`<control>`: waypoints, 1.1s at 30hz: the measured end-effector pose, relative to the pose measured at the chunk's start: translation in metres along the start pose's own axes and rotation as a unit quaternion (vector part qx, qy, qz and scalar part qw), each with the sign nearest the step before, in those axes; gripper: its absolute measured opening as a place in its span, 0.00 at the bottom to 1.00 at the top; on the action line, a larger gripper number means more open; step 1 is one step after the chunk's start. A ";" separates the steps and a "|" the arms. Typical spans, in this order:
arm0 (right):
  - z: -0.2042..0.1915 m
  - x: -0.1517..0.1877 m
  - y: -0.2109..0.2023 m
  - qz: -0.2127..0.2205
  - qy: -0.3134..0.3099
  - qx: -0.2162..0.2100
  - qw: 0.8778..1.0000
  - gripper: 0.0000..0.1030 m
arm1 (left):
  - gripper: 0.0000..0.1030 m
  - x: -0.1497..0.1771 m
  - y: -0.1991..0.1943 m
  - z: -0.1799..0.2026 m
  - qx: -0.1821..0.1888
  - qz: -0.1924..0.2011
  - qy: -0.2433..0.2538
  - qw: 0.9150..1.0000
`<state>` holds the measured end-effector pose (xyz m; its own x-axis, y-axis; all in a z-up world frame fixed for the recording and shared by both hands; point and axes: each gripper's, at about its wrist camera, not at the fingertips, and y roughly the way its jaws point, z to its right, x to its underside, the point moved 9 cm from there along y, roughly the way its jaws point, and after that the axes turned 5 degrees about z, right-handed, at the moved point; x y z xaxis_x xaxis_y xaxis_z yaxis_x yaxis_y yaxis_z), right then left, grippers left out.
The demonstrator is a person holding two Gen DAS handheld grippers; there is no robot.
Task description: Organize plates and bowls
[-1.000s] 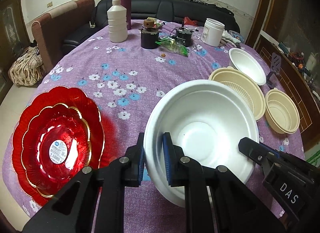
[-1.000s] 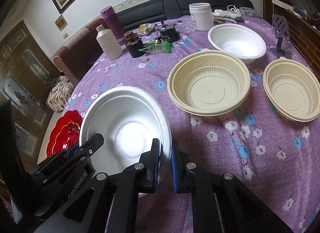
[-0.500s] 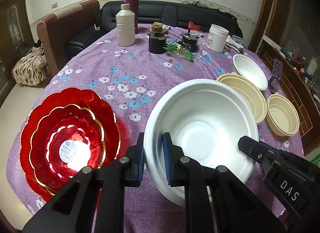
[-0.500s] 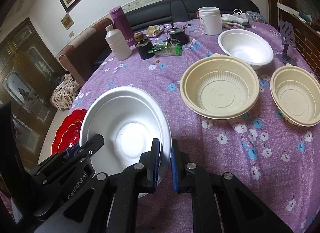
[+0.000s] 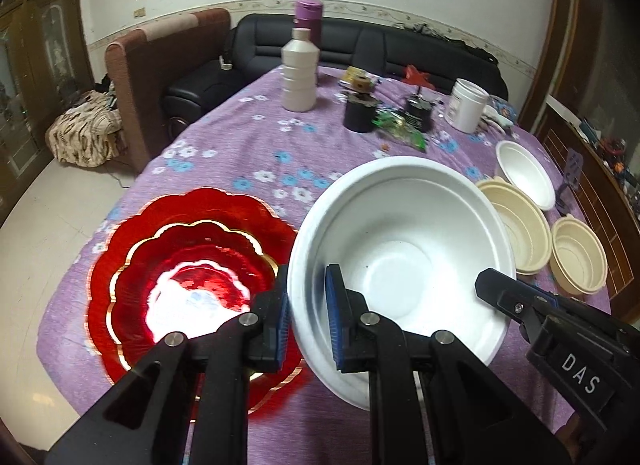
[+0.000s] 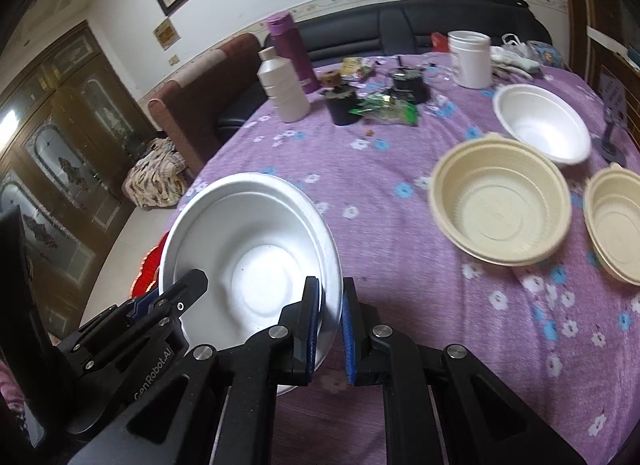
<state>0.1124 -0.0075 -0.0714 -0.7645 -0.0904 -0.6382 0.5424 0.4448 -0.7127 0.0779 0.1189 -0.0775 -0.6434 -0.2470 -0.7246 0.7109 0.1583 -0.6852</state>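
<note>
Large white bowl is held off the worktop, tilted, gripped on two sides of its rim. Left claw is clamped on the near-left rim, one blue pad outside the wall, one inside. Right claw is clamped on the opposite rim in the same way; it appears in the left wrist view as the black body marked "DAS".

Beneath and to the left of the bowl: stacked red plates with gold scalloped edges, lying on the purple floral cloth.

To the right: large cream bowl, small cream bowl just beside it, small white bowl behind them.

Far end of worktop: white bottle, purple flask, white jar, dark containers, green wrapper. Sofa behind.
</note>
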 end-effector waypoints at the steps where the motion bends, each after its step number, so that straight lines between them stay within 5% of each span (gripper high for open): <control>1: -0.005 -0.001 0.001 0.000 -0.003 -0.004 1.000 0.10 | 0.14 -0.001 -0.001 -0.006 -0.004 0.000 -0.004 1.000; 18: -0.083 0.009 0.040 -0.030 -0.053 -0.055 0.997 0.09 | 0.14 0.010 -0.003 -0.091 -0.064 -0.006 -0.055 0.996; 33: -0.121 0.025 0.065 -0.059 -0.086 -0.060 0.993 0.09 | 0.14 0.022 0.003 -0.128 -0.084 -0.020 -0.084 0.993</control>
<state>0.0870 0.1268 -0.0987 -0.7441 -0.2933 -0.6002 0.3994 0.5248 -0.7517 0.0298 0.2366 -0.1052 -0.6041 -0.4097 -0.6835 0.6190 0.2990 -0.7263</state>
